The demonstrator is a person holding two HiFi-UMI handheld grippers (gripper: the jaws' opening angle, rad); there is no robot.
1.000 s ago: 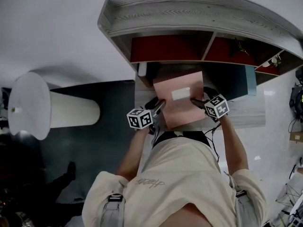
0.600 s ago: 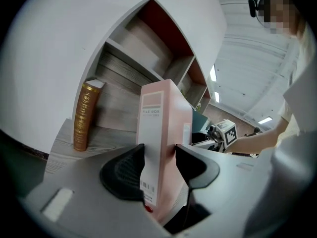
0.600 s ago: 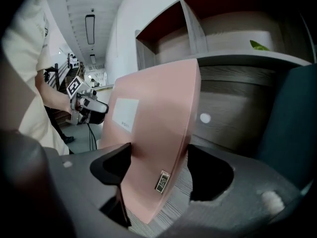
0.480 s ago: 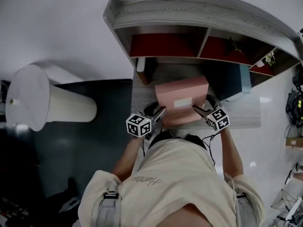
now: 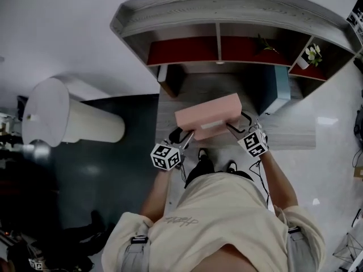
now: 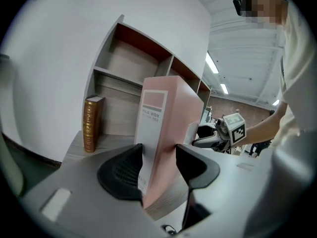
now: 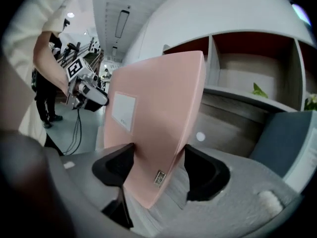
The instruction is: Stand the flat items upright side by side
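A pink file box (image 5: pixel 207 115) with a white label stands tilted on its long edge on the grey wooden desk (image 5: pixel 289 134). My left gripper (image 5: pixel 186 136) is shut across the box's labelled spine end (image 6: pixel 166 133), both jaws pressed to it. My right gripper (image 5: pixel 237 123) is at the other end. Its jaws have just been closing with the box (image 7: pixel 153 123) between them: one jaw lies against the broad face, and a gap still shows beside the other. In the left gripper view the right gripper (image 6: pixel 213 139) shows beyond the box.
A brown book (image 6: pixel 91 124) stands upright at the desk's back left, under the curved shelf unit (image 5: pixel 227 10). A blue-grey folder (image 5: pixel 278 89) leans at the back right. Small plants (image 5: pixel 313 54) sit in the red-backed compartments. A white conical lamp-like object (image 5: pixel 62 123) lies on the floor to the left.
The pink box has turned from lying nearly flat to standing on its edge and shifted left and nearer. Both grippers rolled and moved with it.
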